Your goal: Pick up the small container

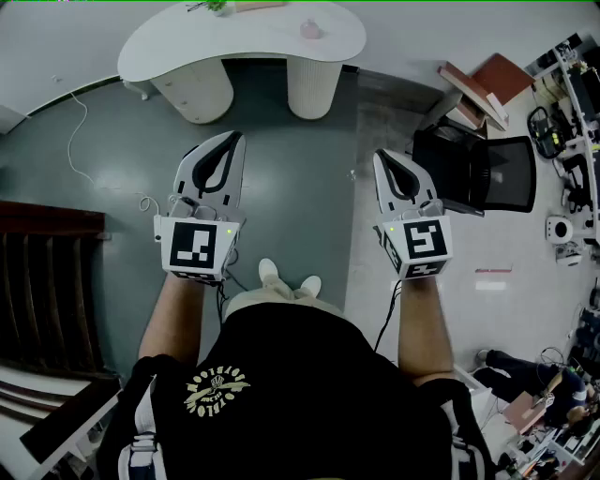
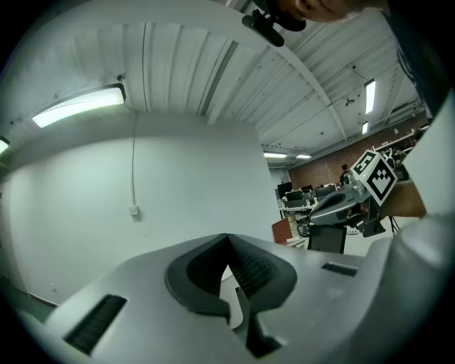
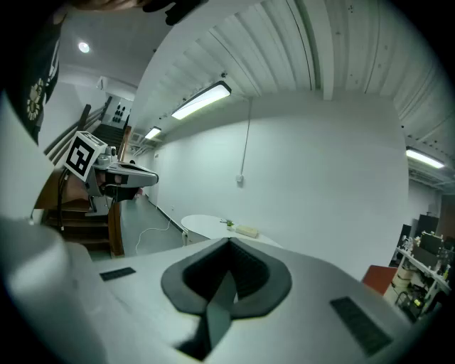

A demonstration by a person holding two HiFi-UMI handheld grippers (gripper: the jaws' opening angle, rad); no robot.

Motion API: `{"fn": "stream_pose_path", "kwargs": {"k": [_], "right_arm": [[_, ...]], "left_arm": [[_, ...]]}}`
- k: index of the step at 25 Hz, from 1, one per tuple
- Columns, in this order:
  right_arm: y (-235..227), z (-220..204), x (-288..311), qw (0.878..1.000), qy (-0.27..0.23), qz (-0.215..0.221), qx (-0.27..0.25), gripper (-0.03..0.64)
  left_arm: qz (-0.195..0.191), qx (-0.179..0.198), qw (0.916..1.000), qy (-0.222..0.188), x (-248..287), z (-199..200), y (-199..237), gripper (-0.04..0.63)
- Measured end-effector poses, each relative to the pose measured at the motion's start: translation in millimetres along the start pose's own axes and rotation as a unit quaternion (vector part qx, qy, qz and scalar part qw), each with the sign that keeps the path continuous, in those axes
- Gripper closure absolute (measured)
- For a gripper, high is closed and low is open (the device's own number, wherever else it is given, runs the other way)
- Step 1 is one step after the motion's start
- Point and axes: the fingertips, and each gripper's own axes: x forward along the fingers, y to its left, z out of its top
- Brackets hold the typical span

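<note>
You stand on the open floor with both tools held out in front of you, and neither holds anything: the left gripper [image 1: 234, 138] has its jaws clenched tip to tip in its own view, and the right gripper [image 1: 382, 156] is pressed shut the same way, with only air beyond the tips. What looks like the small container [image 1: 310, 30], a pale pink thing, sits on the white table [image 1: 178, 42] well ahead of you, toward that table's right end, out of reach of either tool from here. The main risk, as I judge it, is arriving with the jaws closed: closed tips would push so light a thing across the smooth top or tip it over rather than take it, so open the gripper you choose before you come near. The green plant [image 1: 217, 6] and the flat box [image 1: 258, 5] share the tabletop farther left, and a wide reach could knock them or lead you to the wrong object. The white cable [image 1: 82, 131] lies on the floor to your left, and the office chair [image 1: 502, 173] stands near your right; drifting either way as you walk in could snag a foot or bump an elbow.
</note>
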Motion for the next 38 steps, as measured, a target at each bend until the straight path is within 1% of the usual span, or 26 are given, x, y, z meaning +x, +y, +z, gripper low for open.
{"fn": "stream_pose_path", "kwargs": {"k": [4, 8, 10, 13, 15, 16, 17, 18, 19, 21, 24, 26, 29, 32, 35, 38], "right_arm": [[35.2, 7.5, 17.8, 1.0, -0.001, -0.001, 0.002, 0.589], [74.9, 23.7, 26.3, 1.0, -0.009, 0.02, 0.011, 0.588], [84.8, 31.0, 33.3, 1.0, -0.007, 0.015, 0.011, 0.588], [92.1, 40.9, 42.8, 1.0, -0.01, -0.005, 0.008, 0.586], [98.0, 43.3, 48.9, 1.0, -0.015, -0.007, 0.014, 0.582], [101.6, 42.4, 51.7, 1.0, -0.013, -0.002, 0.018, 0.547], [105.7, 40.1, 53.9, 1.0, -0.006, 0.005, 0.02, 0.44], [109.2, 37.6, 55.3, 1.0, 0.001, 0.011, 0.021, 0.363], [110.8, 36.0, 56.3, 1.0, 0.007, 0.014, 0.02, 0.352], [107.5, 36.3, 58.6, 1.0, 0.008, 0.01, 0.022, 0.338], [98.0, 36.4, 65.4, 0.999, 0.005, 0.002, 0.034, 0.334], [93.9, 34.5, 71.6, 0.999, 0.004, 0.001, 0.033, 0.334], [87.9, 28.8, 84.1, 0.999, 0.005, 0.007, 0.037, 0.334], [80.8, 20.2, 99.3, 0.999, 0.015, 0.015, 0.037, 0.334], [70.8, 16.5, 115.3, 0.999, 0.02, 0.021, 0.033, 0.334], [54.9, 18.6, 131.1, 0.999, 0.017, 0.024, 0.036, 0.334]], "left_arm": [[-0.002, -0.007, 1.0, -0.002, -16.6, -13.8, 29.2, 0.586], [0.012, -0.02, 0.9996, -0.018, -39.4, -15.2, 63.1, 0.586], [0.009, -0.022, 0.9993, -0.03, -47.2, -13.6, 77.2, 0.586], [0.0, -0.017, 0.9988, -0.045, -53.4, -14.9, 92.3, 0.586], [0.003, -0.017, 0.9991, -0.039, -56.6, -24.0, 101.3, 0.586], [0.004, -0.019, 0.9993, -0.031, -58.4, -30.2, 104.4, 0.587], [0.003, -0.021, 0.9995, -0.024, -60.6, -35.5, 105.6, 0.586], [0.002, -0.021, 0.9995, -0.022, -62.5, -38.9, 105.1, 0.586], [0.001, -0.018, 0.9996, -0.022, -63.7, -40.0, 103.9, 0.586], [-0.001, -0.009, 0.9996, -0.026, -62.7, -37.8, 102.6, 0.586], [-0.003, -0.002, 0.9998, -0.019, -57.5, -38.6, 105.0, 0.586], [-0.001, 0.004, 0.9999, -0.015, -52.6, -42.1, 107.0, 0.586], [0.006, 0.003, 0.9999, -0.012, -43.2, -47.0, 111.0, 0.586], [0.009, 0.004, 0.9998, -0.017, -29.1, -47.2, 113.1, 0.586], [0.01, 0.008, 0.9999, -0.007, -10.0, -51.1, 117.8, 0.587], [0.017, 0.005, 0.9997, -0.017, 11.5, -44.9, 125.7, 0.586]]}}
